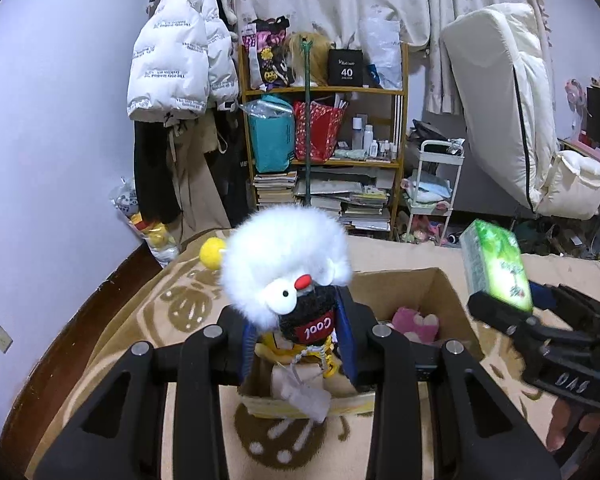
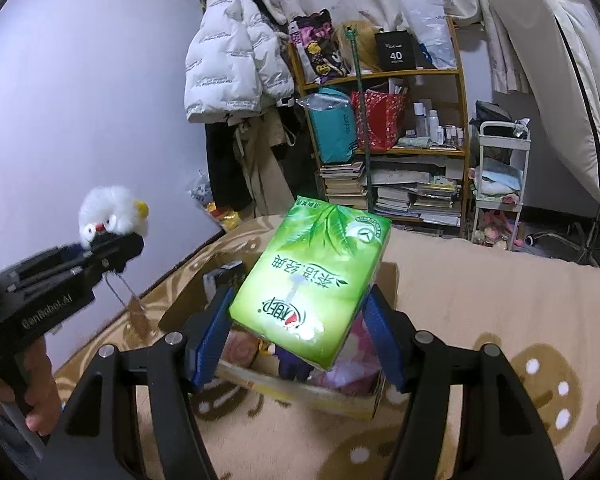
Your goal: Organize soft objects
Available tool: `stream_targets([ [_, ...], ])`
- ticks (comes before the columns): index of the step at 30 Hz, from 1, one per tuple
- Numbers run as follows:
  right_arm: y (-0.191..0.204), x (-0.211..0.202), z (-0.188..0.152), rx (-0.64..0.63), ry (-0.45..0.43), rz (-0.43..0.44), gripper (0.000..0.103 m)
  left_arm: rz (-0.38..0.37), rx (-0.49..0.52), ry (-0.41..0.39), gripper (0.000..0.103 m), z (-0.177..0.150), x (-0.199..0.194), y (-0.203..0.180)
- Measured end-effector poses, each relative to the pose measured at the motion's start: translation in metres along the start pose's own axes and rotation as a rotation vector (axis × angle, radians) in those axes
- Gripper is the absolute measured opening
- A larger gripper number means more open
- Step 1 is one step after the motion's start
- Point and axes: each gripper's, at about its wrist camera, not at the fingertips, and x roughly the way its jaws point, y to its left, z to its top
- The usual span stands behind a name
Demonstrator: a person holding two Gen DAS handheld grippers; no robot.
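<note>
My left gripper (image 1: 296, 332) is shut on a white fluffy plush toy (image 1: 288, 256) with a black body marked "Cool", held above the near left corner of a cardboard box (image 1: 444, 292). In the right wrist view that left gripper (image 2: 112, 248) and the plush toy (image 2: 108, 216) show at the left. My right gripper (image 2: 300, 320) is shut on a green tissue pack (image 2: 316, 280), held above the cardboard box (image 2: 340, 400). The tissue pack also shows in the left wrist view (image 1: 496, 264). A pink plush (image 1: 416, 322) and other soft things lie inside the box.
The box stands on a beige patterned blanket (image 2: 480, 300) covering a bed. Behind are a cluttered wooden shelf (image 1: 324, 128), hanging coats (image 1: 180, 64), a white trolley (image 1: 436, 184) and an upright mattress (image 1: 500, 112). A lilac wall (image 1: 60, 120) lies to the left.
</note>
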Motion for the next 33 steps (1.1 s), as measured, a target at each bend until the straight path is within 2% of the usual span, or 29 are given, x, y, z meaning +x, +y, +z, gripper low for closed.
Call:
stream_targets([
  [4, -0.011, 0.013, -0.001, 0.035, 0.005, 0.01, 0.069, 0.01, 0.003, 0.087, 0.033, -0.012, 0.031, -0.004],
  [9, -0.026, 0.041, -0.015, 0.105, 0.083, 0.027, 0.069, -0.047, 0.01, 0.183, 0.036, -0.026, 0.059, -0.01],
  [10, -0.027, 0.044, -0.019, 0.114, 0.094, 0.03, 0.069, -0.052, 0.015, 0.199, 0.039, -0.027, 0.062, -0.011],
  [11, -0.029, 0.048, -0.022, 0.12, 0.108, 0.031, 0.069, -0.048, 0.018, 0.204, 0.047, -0.028, 0.062, -0.012],
  [12, -0.03, 0.051, -0.024, 0.12, 0.117, 0.029, 0.069, -0.037, 0.019, 0.199, 0.058, -0.028, 0.062, -0.012],
  [15, -0.032, 0.057, -0.029, 0.123, 0.146, 0.034, 0.071, -0.004, 0.028, 0.159, 0.07, -0.029, 0.055, -0.011],
  [20, -0.034, 0.054, -0.029, 0.121, 0.149, 0.025, 0.073, 0.014, -0.007, 0.161, 0.089, -0.03, 0.042, -0.002],
  [23, -0.034, 0.042, -0.025, 0.111, 0.123, 0.018, 0.083, 0.024, -0.033, 0.157, 0.092, -0.029, 0.032, 0.004],
  [28, -0.024, 0.006, -0.019, 0.044, 0.038, -0.053, 0.102, 0.082, -0.067, 0.138, 0.094, -0.039, 0.003, 0.014],
  [33, -0.011, -0.033, -0.014, 0.016, -0.008, -0.076, 0.103, 0.111, -0.049, 0.087, 0.098, -0.037, -0.039, 0.017],
])
